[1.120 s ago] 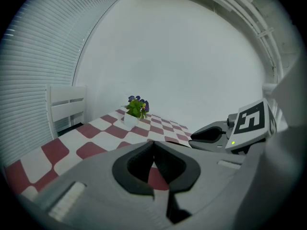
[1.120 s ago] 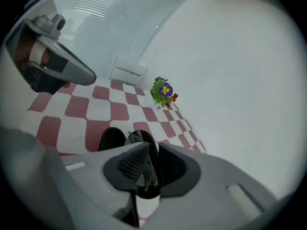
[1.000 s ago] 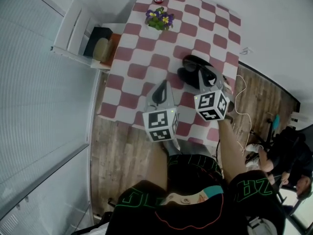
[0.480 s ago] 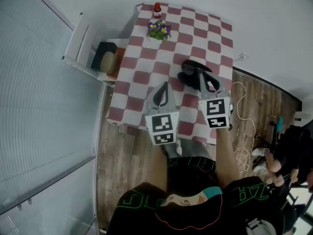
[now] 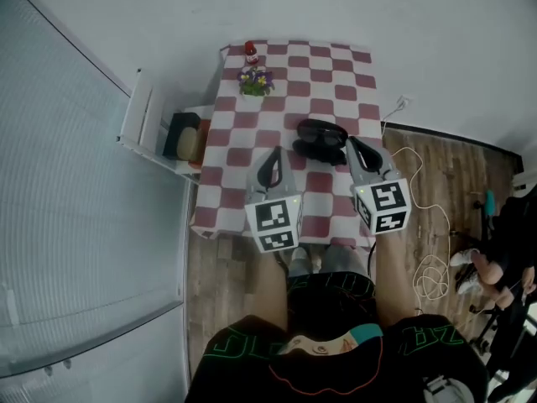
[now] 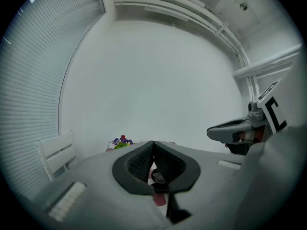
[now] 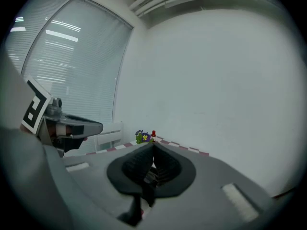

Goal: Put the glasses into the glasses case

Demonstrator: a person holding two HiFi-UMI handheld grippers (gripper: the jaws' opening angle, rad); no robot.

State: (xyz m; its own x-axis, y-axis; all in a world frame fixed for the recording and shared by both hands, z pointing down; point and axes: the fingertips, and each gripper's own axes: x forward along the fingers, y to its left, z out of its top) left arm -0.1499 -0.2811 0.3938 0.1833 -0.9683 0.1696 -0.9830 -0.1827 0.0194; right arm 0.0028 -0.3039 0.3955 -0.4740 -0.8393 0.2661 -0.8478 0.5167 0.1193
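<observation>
1. Glasses: you cannot tell them apart in any view. Only a dark shape shows, the case (image 5: 321,139), lying mid-table (image 5: 289,70). Whether the glasses lie inside it is unclear.
2. Case: black, and it seems to lie open in two lobes. It sits between your two gripper tips and just beyond them.
3. Left gripper (image 5: 275,153): jaws pressed together with the tips meeting and nothing between them. It is held over the near half of the table, left of the case and apart from it.
4. Right gripper (image 5: 353,144): jaws likewise closed and empty. It is close by the case's right end, with no contact evident.
5. Other items: flowers (image 5: 254,80) and a red bottle (image 5: 250,51) stand at the far edge, well apart from the case.
6. Progress: judged either not begun or nearly done, since neither gripper carries anything. If the glasses are outside the case, you have the pick, the placing and the lid left to do. If they are inside, only closing the lid remains.
</observation>
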